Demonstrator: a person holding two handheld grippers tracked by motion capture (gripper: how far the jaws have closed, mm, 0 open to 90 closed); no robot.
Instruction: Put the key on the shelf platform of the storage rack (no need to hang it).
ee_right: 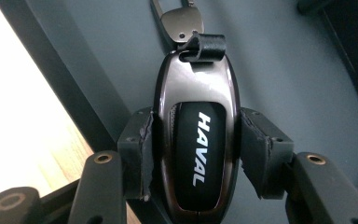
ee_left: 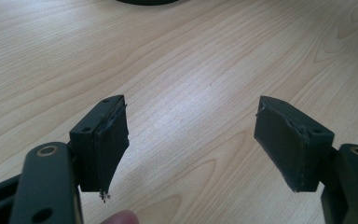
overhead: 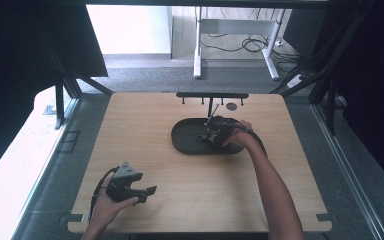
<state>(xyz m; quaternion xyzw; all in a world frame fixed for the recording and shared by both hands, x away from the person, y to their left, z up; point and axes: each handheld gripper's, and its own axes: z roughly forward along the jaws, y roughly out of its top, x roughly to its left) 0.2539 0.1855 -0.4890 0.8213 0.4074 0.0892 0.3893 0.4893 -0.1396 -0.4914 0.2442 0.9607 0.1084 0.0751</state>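
Fingers (ee_right: 135,156) of the right gripper (ee_right: 193,154) pinch the glossy car key (ee_right: 196,140) across its sides, over the dark tray (overhead: 180,140). Probably light, rigid and slippery; mid-body suits better than the far strap loop (ee_right: 205,44). Left gripper (ee_left: 191,144) fingers spread above bare tabletop (ee_left: 191,56).

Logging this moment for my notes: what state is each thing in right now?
Car key: gripped by its sides, over the tray.
Right gripper: shut on the car key.
Left gripper: open, fingers apart, nothing between.
Tray: flat on the table.
Key rack: upright, hooks bare.
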